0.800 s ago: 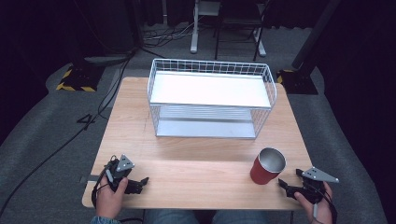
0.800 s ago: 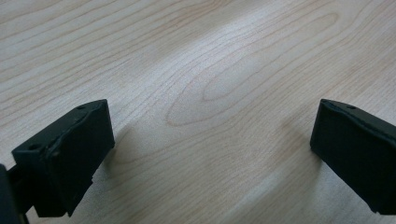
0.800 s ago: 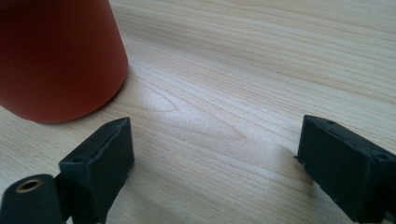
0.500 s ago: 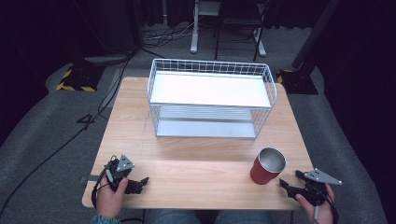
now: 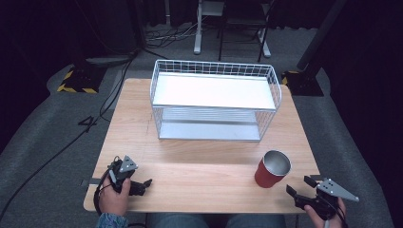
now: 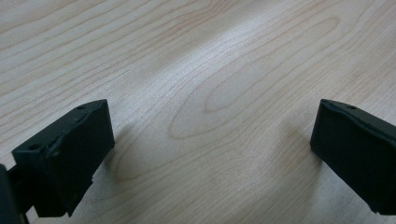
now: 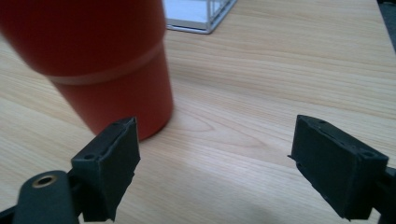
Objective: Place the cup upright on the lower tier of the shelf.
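While its jaws stand wide apart with nothing between them, the right gripper (image 5: 301,185) sits low at the near right corner of the table (image 5: 199,168), and the red cup (image 5: 272,168) stands upright just ahead and to the left of it, near but not touching. In the right gripper view the cup (image 7: 100,60) rises just beyond the left-hand jaw (outside the gap, not within it). The left gripper (image 5: 145,184) rests at the near left corner, its jaws likewise spread over bare wood, well apart from the cup. Farther back stands a white wire rack (image 5: 215,99).
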The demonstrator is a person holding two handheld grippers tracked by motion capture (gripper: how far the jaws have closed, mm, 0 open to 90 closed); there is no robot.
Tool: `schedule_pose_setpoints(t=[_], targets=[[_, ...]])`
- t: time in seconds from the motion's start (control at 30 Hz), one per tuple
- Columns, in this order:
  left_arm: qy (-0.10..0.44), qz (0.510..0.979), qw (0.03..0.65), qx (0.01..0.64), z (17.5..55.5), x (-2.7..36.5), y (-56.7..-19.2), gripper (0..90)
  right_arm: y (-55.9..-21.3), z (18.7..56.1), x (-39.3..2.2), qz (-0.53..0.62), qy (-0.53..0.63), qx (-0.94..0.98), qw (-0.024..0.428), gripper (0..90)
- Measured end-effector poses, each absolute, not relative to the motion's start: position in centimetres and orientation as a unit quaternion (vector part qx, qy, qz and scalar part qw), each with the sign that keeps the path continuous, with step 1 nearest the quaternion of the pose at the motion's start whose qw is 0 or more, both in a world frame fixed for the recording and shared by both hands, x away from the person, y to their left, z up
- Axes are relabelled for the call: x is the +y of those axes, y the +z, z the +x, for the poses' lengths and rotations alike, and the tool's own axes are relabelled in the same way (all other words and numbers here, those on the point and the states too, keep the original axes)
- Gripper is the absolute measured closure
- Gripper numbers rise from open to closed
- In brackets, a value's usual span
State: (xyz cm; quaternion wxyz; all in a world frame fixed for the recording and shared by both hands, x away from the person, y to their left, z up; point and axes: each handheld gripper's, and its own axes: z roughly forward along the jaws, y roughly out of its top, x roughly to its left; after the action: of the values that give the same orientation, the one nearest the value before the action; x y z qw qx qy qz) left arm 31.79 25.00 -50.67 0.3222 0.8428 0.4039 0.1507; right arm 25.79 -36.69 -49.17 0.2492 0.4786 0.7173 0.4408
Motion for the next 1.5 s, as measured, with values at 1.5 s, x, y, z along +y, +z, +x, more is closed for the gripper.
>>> schedule_pose_setpoints(t=[1.5], targets=[[0.151, 0.84, 0.322, 0.41, 32.0, 24.9, -50.7, 0.0, -50.1, 27.5, -29.1, 0.462, 0.49, 0.693, 0.259, 15.0]])
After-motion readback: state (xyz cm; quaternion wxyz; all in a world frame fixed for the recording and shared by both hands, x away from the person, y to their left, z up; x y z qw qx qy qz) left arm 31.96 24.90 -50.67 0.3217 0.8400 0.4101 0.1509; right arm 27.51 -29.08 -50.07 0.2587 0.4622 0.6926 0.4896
